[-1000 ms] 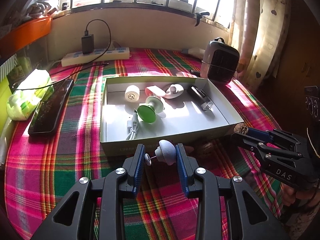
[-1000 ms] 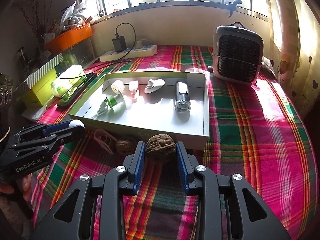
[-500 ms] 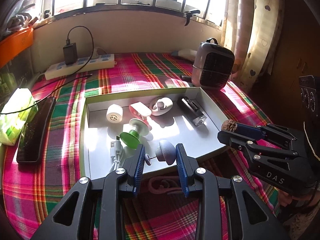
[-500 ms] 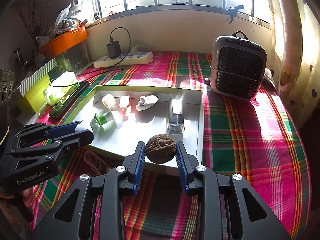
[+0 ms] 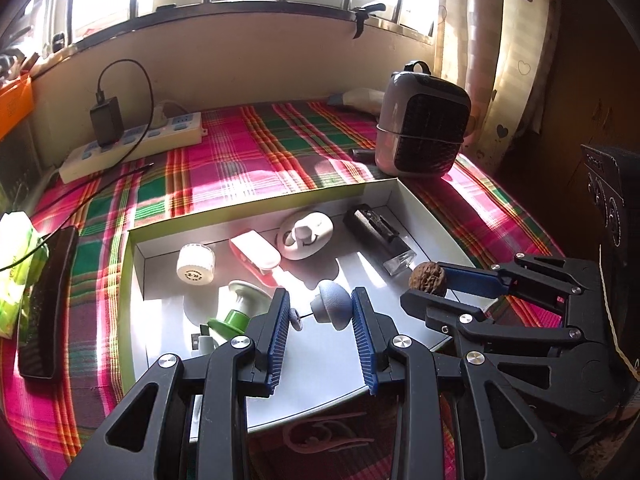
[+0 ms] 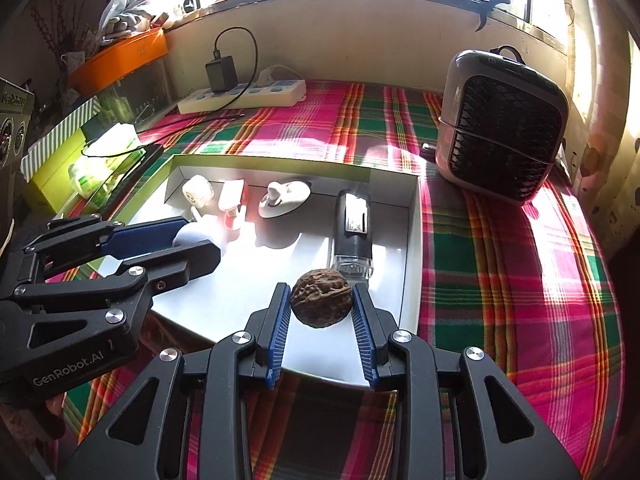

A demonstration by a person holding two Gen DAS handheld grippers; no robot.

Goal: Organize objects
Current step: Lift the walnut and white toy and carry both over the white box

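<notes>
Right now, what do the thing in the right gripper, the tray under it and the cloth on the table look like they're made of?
The walnut in the right gripper: natural woody shell, matte brown, deeply wrinkled. The tray: probably cardboard, with thin folded walls, white inside, green outer rim and a smooth floor that glares in the sun. The tablecloth: woven fabric, matte pink, green and orange plaid.

Rough, wrinkled walnut [image 6: 321,303]; smooth white cardboard tray [image 6: 412,248]; woven plaid cloth [image 6: 500,280]; matt black plastic grippers.
</notes>
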